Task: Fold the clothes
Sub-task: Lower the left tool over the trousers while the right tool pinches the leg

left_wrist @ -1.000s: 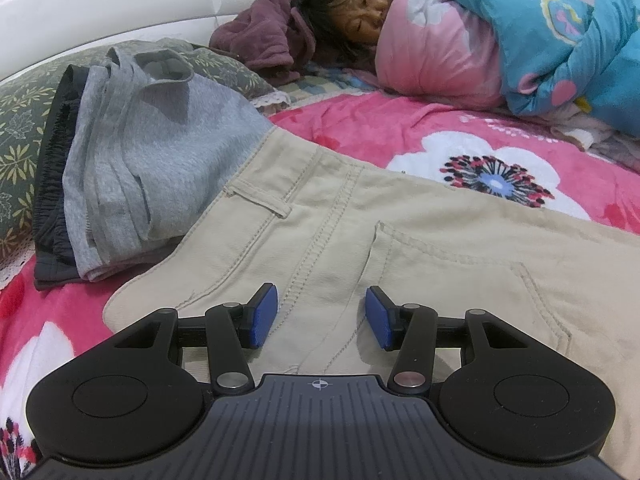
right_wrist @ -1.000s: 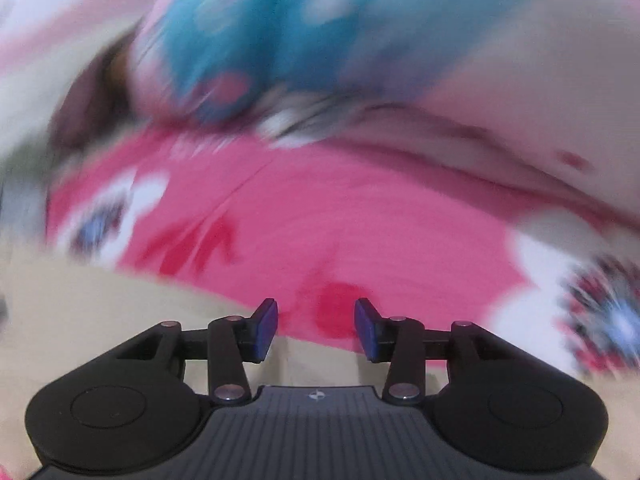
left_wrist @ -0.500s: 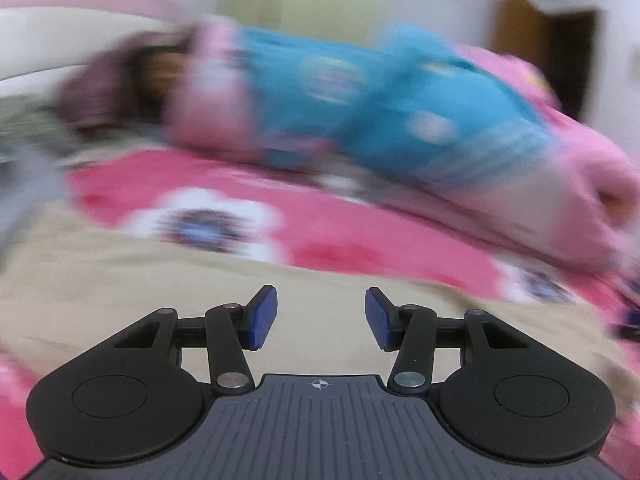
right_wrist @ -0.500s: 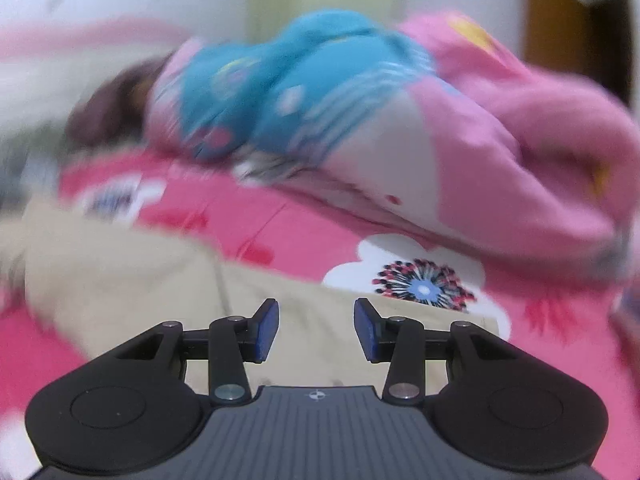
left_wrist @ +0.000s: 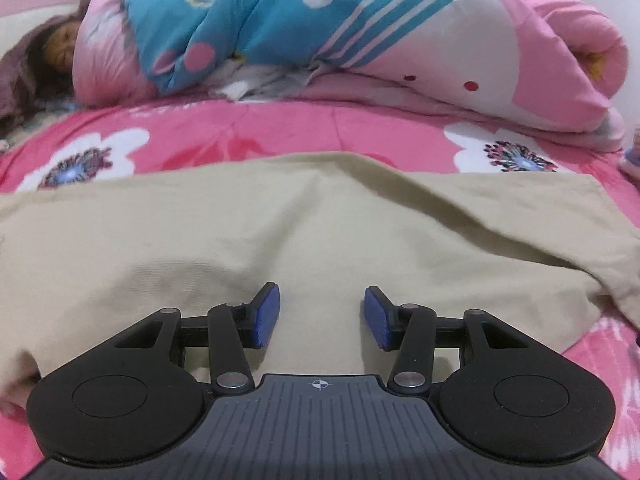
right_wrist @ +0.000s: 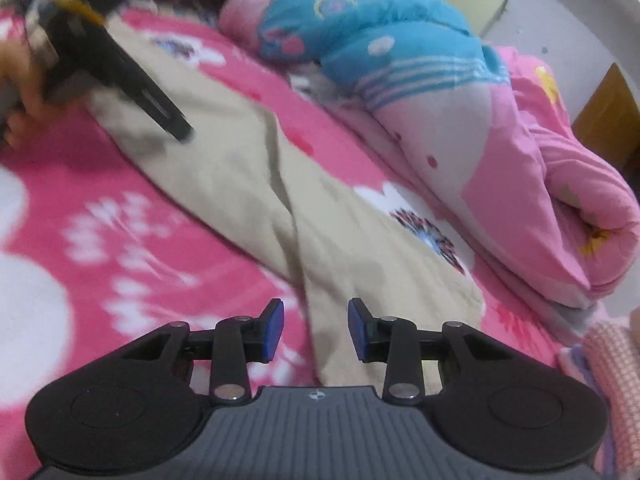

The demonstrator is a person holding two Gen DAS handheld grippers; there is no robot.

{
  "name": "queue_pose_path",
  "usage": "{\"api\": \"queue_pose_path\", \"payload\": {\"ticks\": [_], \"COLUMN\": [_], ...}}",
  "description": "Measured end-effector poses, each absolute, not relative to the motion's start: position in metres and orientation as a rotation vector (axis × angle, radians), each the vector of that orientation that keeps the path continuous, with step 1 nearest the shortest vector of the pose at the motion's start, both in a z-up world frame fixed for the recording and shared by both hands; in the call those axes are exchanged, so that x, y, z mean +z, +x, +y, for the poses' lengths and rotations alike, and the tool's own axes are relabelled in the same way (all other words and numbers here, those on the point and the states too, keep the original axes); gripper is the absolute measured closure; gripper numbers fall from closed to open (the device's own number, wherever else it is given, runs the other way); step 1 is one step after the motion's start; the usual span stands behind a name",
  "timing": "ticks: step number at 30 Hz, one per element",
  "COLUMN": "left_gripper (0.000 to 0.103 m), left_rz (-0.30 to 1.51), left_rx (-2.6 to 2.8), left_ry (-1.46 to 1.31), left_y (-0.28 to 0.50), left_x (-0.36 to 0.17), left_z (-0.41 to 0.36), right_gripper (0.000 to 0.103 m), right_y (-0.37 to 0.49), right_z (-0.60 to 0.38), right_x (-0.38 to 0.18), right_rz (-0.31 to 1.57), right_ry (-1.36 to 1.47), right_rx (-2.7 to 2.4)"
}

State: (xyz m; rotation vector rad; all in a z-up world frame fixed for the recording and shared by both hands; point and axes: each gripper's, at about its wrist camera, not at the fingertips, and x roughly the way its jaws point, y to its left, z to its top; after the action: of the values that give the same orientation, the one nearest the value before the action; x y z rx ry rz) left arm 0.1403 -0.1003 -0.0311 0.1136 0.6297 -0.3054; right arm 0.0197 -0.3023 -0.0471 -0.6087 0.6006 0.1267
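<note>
left wrist view, left gripper low over beige trousers spread on pink floral blanket, fingers spread, empty, right gripper at the trouser-leg end, fingers apart, gripping nothing

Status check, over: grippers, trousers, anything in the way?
Left gripper open, empty, over trousers. Right gripper open, empty, at leg end. Trousers flat, unfolded. Quilt roll beyond, clear of them.
</note>
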Motion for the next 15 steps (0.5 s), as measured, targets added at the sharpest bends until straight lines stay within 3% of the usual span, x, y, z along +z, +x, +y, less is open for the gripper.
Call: {"api": "queue_pose_path", "payload": {"ticks": [1, 2, 10, 15], "left_gripper": [0.055, 0.055, 0.054, 0.054], "left_rz": [0.625, 0.620, 0.588, 0.587], "left_rx": [-0.301, -0.297, -0.268, -0.270], "left_ry": [0.120, 0.126, 0.164, 0.152], "left_y": [0.139, 0.139, 0.132, 0.133], "left_x": [-0.033, -0.035, -0.049, -0.051], "left_z": [-0.101, -0.101, -0.104, -0.102], "right_gripper": [0.094, 0.103, 0.103, 0.103], "right_y": [0.024, 0.030, 0.067, 0.094], "right_z": [-0.307, -0.313, -0.374, -0.411], "right_x": [-0.054, -0.055, 0.000, 0.016], "right_rz": [0.612, 0.620, 0.474, 0.517], "right_ry": [-0.609, -0.582, -0.362, -0.184], "right_rx": [0.100, 0.074, -0.100, -0.056]}}
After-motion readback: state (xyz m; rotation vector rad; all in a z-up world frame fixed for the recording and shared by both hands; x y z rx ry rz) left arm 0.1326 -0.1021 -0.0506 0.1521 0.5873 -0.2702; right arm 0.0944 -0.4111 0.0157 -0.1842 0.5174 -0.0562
